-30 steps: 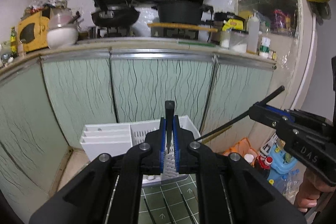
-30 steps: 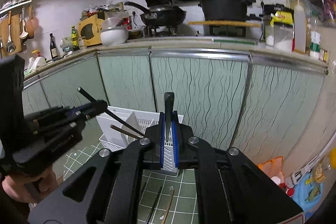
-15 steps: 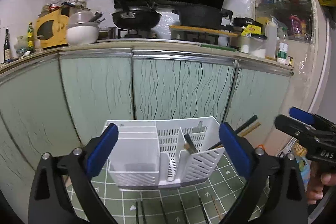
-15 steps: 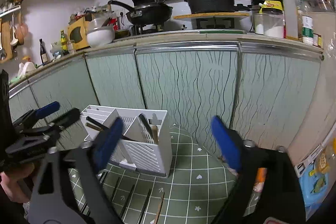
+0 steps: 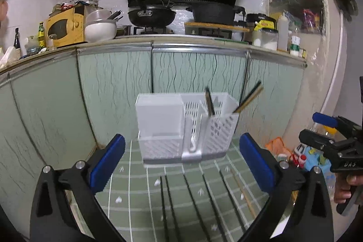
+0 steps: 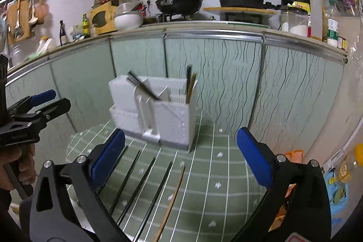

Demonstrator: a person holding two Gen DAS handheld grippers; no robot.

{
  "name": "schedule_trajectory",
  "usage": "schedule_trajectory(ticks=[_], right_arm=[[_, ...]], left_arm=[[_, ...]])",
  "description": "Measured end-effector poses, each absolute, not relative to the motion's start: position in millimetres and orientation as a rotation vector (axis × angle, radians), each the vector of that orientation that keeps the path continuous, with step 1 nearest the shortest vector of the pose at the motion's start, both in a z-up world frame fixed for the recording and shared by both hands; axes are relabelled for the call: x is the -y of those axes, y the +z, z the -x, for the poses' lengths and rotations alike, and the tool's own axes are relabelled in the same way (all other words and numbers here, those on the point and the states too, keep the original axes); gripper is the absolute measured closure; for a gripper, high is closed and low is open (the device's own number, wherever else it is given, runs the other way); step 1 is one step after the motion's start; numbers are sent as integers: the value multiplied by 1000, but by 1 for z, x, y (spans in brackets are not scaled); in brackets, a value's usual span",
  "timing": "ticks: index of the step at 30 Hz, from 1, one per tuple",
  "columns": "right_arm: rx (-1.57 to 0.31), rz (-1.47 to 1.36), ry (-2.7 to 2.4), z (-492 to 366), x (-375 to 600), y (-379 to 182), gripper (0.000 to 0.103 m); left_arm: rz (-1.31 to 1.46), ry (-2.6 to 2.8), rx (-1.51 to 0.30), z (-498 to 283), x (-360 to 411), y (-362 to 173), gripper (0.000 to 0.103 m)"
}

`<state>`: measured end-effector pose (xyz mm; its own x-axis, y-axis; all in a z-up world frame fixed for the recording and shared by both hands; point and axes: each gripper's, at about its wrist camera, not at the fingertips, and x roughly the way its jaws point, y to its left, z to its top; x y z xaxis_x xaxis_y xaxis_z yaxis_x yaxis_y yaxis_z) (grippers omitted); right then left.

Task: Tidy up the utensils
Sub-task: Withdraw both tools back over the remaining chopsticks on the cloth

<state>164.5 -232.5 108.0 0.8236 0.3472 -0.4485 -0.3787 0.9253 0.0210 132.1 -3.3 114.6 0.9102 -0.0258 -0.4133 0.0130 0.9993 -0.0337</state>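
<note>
A white slotted utensil holder stands on the green grid mat, seen also in the right wrist view. Several chopsticks stand in its compartments: a dark one and a dark-and-wood pair. Several loose chopsticks lie on the mat in front, mostly black, one wooden. My left gripper is open and empty, above the loose chopsticks. My right gripper is open and empty, in front of the holder.
Green patterned cabinet doors rise just behind the holder. A counter above carries a wok, a pot, a white bowl and jars. Toys and an orange bag lie on the floor at right.
Both grippers were shut on a chopstick one second ago. They have opened, the chopsticks now stand in the holder, and both grippers have pulled back and lowered toward the mat.
</note>
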Motion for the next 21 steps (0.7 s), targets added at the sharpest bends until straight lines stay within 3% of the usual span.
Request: schedule_trajectory(ticks=[13,21], right_arm=[[-636,82,376,-133,233,8,8],[-669,90,351,-139,231,-11,8]], left_arm=[[49,-16,-520,-80,-7,45,5],[50,9,-571,-80,-18,11,5]])
